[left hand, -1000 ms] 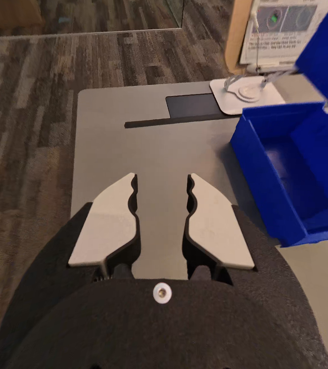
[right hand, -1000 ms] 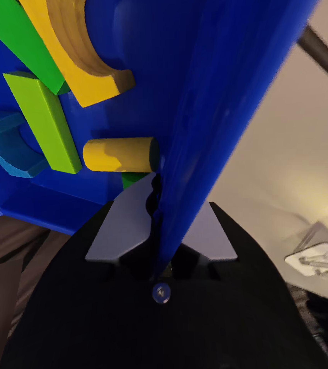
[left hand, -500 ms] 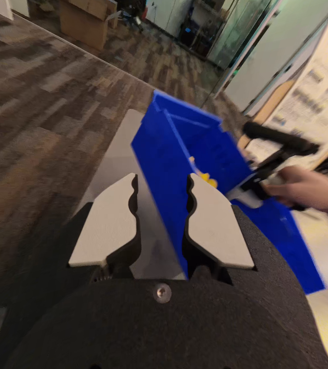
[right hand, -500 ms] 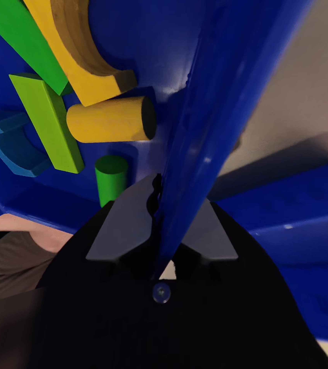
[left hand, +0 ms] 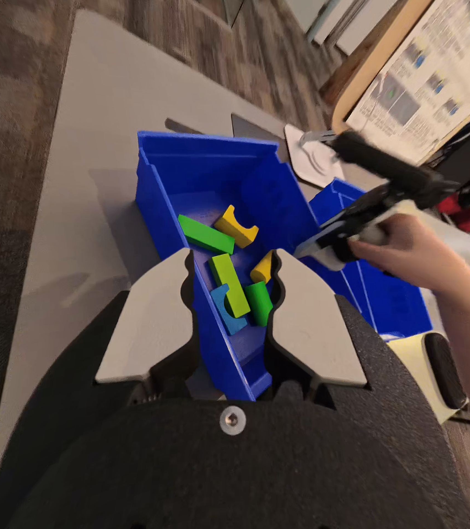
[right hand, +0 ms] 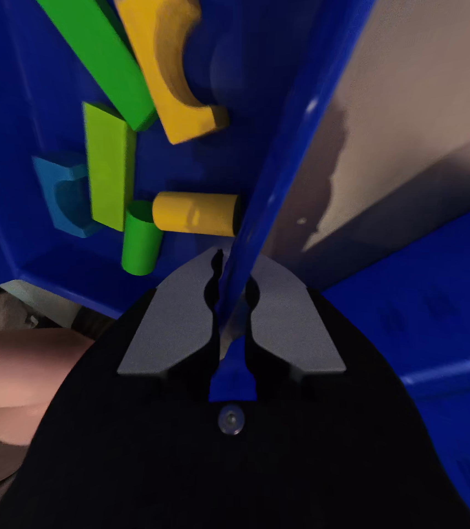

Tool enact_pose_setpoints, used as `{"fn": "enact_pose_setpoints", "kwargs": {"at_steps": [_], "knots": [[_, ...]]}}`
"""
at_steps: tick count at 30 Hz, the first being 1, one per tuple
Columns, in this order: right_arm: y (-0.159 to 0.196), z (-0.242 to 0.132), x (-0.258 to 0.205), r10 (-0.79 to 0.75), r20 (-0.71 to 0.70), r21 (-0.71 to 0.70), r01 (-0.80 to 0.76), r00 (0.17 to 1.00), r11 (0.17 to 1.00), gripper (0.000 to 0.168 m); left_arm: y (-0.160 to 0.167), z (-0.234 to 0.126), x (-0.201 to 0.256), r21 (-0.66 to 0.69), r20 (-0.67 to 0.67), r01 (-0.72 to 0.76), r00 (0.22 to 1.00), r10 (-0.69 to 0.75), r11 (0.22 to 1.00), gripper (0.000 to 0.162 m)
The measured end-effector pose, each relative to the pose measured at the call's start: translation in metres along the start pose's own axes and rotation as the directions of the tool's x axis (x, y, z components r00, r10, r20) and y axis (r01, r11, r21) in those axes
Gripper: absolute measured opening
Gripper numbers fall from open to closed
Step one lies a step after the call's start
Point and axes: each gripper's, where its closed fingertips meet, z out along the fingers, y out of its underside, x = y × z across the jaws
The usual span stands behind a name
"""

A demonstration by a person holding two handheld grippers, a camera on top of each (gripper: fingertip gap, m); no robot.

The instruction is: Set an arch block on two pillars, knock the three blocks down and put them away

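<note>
The yellow arch block [left hand: 236,227] lies in the blue bin [left hand: 171,183], its long axis toward the far wall and its curved cut-out facing the right wall. It is painted yellow with a bare-wood curve. Beside it lie the yellow cylinder [left hand: 262,267] and the green cylinder [left hand: 258,303]. Your right gripper [right hand: 235,267] is clamped on the bin's right wall. Your left gripper [left hand: 232,264] is spread wide astride the left wall, holding nothing. Grey table [left hand: 99,120] lies bare to the left.
</note>
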Motion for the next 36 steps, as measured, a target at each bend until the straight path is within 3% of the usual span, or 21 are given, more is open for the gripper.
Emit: {"fn": "enact_pose_setpoints", "kwargs": {"at_steps": [2,5,8,13,18,23,33,36], "knots": [[-0.009,-0.033,0.000,-0.071,-0.057,0.165,0.079,0.996,0.983,0.017,0.006,0.012,-0.002,-0.047,0.015,-0.003,1.000,0.004,0.999,0.052],[-0.002,-0.090,0.016,-0.162,-0.273,0.378,0.260,0.948,0.888,0.019,0.025,0.027,-0.018,-0.172,0.104,-0.006,0.994,0.024,0.985,0.055],[0.030,-0.132,0.065,-0.062,-0.425,0.483,0.285,0.903,0.828,0.038,0.048,0.044,-0.032,-0.313,0.167,-0.013,0.984,0.068,0.950,0.055],[0.105,-0.142,0.143,0.146,-0.262,0.592,0.040,0.954,0.805,0.039,0.066,0.057,-0.032,-0.431,0.151,-0.043,0.981,0.119,0.901,0.031],[0.172,-0.130,0.207,0.233,-0.366,0.492,-0.025,0.901,0.870,0.038,0.068,0.066,-0.040,-0.507,0.189,-0.129,0.948,0.256,0.853,0.030],[0.199,-0.124,0.227,0.273,-0.340,0.457,-0.096,0.900,0.884,0.038,0.053,0.091,-0.042,-0.496,0.171,-0.344,0.861,0.478,0.797,0.024],[0.210,-0.127,0.241,0.322,-0.316,0.450,-0.158,0.892,0.879,0.038,0.060,0.104,-0.022,-0.524,0.113,-0.339,0.882,0.458,0.782,0.018],[0.200,-0.123,0.233,0.340,-0.227,0.476,-0.201,0.913,0.856,0.039,0.061,0.105,-0.021,-0.529,0.107,-0.346,0.879,0.465,0.775,0.018]]}}
